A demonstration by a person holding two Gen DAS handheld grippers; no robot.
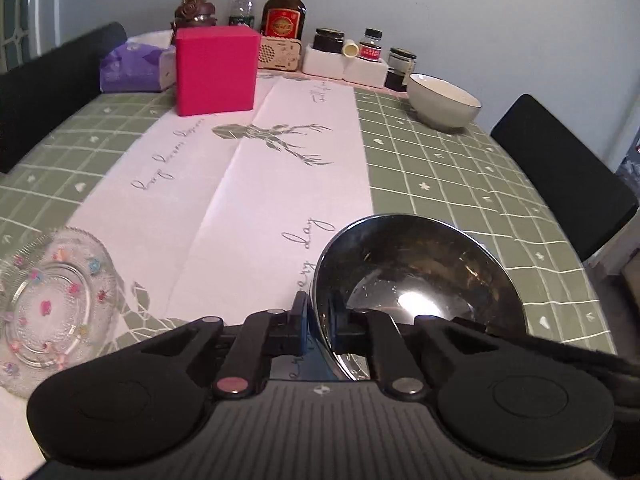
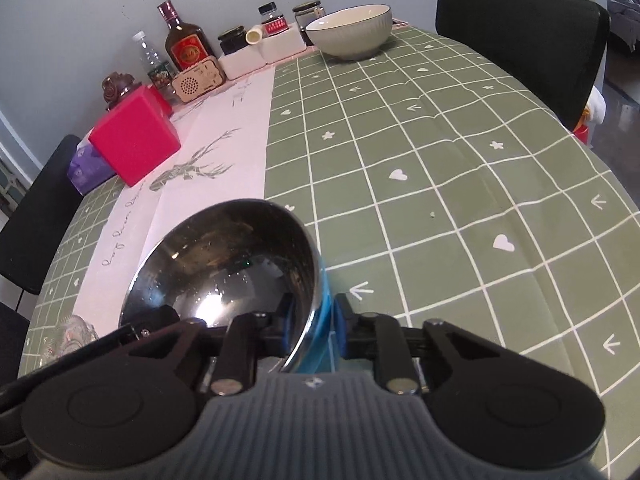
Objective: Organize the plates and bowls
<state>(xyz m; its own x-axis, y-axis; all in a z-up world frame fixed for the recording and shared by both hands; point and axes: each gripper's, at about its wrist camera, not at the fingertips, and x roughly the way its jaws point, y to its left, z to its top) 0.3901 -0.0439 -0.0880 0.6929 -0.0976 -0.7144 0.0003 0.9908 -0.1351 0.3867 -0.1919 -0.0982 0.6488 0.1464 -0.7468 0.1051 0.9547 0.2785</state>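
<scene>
A shiny steel bowl (image 1: 416, 276) with a blue outside is held over the near part of the table by both grippers. My left gripper (image 1: 320, 326) is shut on its left rim. My right gripper (image 2: 314, 326) is shut on its right rim; the bowl (image 2: 224, 260) fills the lower left of the right wrist view. A clear glass plate (image 1: 52, 304) with small coloured flowers lies at the near left, apart from the bowl; its edge shows in the right wrist view (image 2: 74, 330). A pale ceramic bowl (image 1: 442, 106) stands at the far right of the table (image 2: 350, 32).
A red box (image 1: 216, 70), a purple tissue pack (image 1: 132, 66), a liquor bottle (image 1: 285, 8), a water bottle (image 1: 243, 2), a small wooden radio (image 1: 279, 53) and several jars (image 1: 362, 50) line the far edge. Black chairs (image 1: 564, 172) stand left and right. The green checked cloth (image 2: 440, 184) has a white runner.
</scene>
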